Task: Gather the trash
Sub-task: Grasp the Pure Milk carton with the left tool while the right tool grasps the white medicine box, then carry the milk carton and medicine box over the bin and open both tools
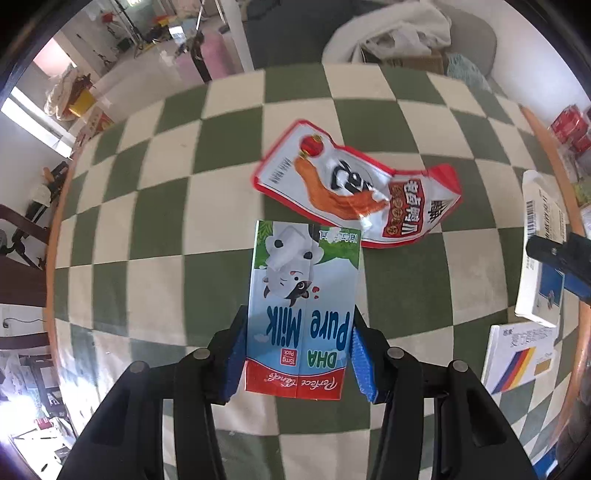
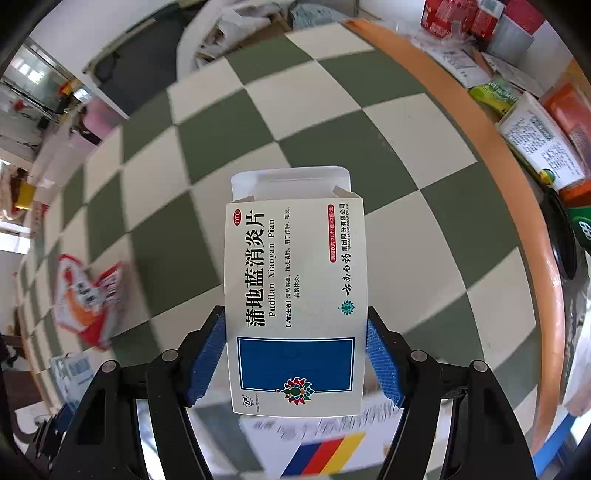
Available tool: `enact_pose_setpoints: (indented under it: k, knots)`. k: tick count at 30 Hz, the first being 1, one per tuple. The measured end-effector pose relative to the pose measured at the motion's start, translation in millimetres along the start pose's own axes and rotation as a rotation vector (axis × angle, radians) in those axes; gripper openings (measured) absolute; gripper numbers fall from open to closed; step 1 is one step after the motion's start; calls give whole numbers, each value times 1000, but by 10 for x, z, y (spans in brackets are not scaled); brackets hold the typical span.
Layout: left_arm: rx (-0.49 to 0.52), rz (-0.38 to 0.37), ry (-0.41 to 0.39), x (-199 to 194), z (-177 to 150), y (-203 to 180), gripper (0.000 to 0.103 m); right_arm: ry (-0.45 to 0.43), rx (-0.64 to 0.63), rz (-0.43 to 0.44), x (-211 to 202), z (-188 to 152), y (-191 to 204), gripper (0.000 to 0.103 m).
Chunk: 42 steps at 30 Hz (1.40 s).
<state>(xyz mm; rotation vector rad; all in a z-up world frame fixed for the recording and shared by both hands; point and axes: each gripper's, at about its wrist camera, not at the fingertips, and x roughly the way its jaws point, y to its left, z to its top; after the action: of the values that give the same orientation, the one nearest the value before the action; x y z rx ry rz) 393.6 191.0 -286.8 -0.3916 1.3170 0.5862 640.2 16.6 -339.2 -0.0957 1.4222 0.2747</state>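
Observation:
My left gripper (image 1: 300, 341) is shut on a blue and white "Pure Milk" carton (image 1: 301, 295), held above the green and cream checkered tablecloth (image 1: 159, 236). A crumpled red and white snack bag (image 1: 354, 188) lies just beyond the carton; it also shows at the left of the right wrist view (image 2: 86, 299). My right gripper (image 2: 295, 334) is shut on a white medicine box (image 2: 295, 306) with a blue panel and an open end flap. In the left wrist view that box (image 1: 541, 258) and the right gripper's fingers (image 1: 554, 254) show at the far right.
A white box with a coloured stripe (image 1: 517, 356) lies on the table at the right; it lies blurred under the held box (image 2: 321, 454). An orange table rim (image 2: 461, 122) curves at the right, with a pile of packages (image 2: 535, 140) beyond it. A chair with cloth (image 1: 406, 33) stands behind the table.

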Motion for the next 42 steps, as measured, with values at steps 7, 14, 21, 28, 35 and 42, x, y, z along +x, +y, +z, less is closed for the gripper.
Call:
enact_pose_setpoints:
  k: [7, 14, 21, 28, 35, 42]
  knots:
    - [-29, -21, -102, -566, -410, 435, 46, -107, -57, 77, -711, -411, 216, 74]
    - [-39, -47, -195, -979, -986, 741, 46, -179, -103, 150, -1454, -1327, 290, 74]
    - [-58, -97, -224, -1363, -2295, 1483, 46, -208, -124, 202, -1995, -2835, 268, 74]
    - [-71, -147, -113, -1328, -3656, 2108, 46, -149, -156, 240, -2216, -4656, 265, 74]
    - [-69, -153, 88, -677, -4555, 2326, 46, 93, -141, 246, -1587, -6111, 82, 74]
    - [-143, -181, 228, 475, -5055, 2307, 46, 250, -152, 177, -466, -6677, -88, 74]
